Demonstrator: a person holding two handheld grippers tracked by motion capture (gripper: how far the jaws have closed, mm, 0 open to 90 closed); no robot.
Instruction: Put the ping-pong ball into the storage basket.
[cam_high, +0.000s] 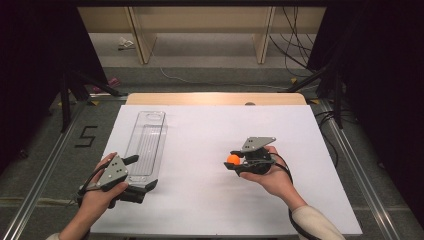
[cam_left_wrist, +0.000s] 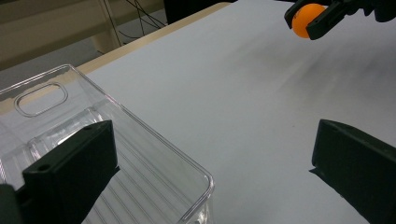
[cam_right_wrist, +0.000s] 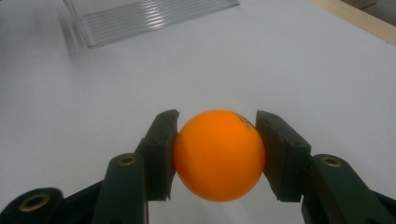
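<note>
While the right claw (cam_right_wrist: 217, 156) is clamped on the ball (cam_right_wrist: 218, 154), its two pads press the ball's opposite sides, so the orange ball sits squarely between the fingertips and bulges out past them at front. In the high view this claw (cam_high: 234, 161) points toward the left side of the table, with the ball (cam_high: 233, 159) at its tip and the grey plate above it; the hand (cam_high: 272, 175) wraps the body from behind. Below the ball lies the white sheet (cam_right_wrist: 303, 70); whether the ball touches it or hangs just above, I cannot tell.

Ahead of the right claw, well apart across the sheet, stands the tray (cam_right_wrist: 149, 16), clear plastic with a ribbed floor.

Over there the left claw (cam_high: 140, 175) stands apart, jaws wide and clamped on nothing. One jaw is over the near end of the tray (cam_left_wrist: 154, 140), the other over bare sheet beside it. From this claw, the ball (cam_left_wrist: 306, 18) shows far ahead to the upper right, gripped by the other claw.
</note>
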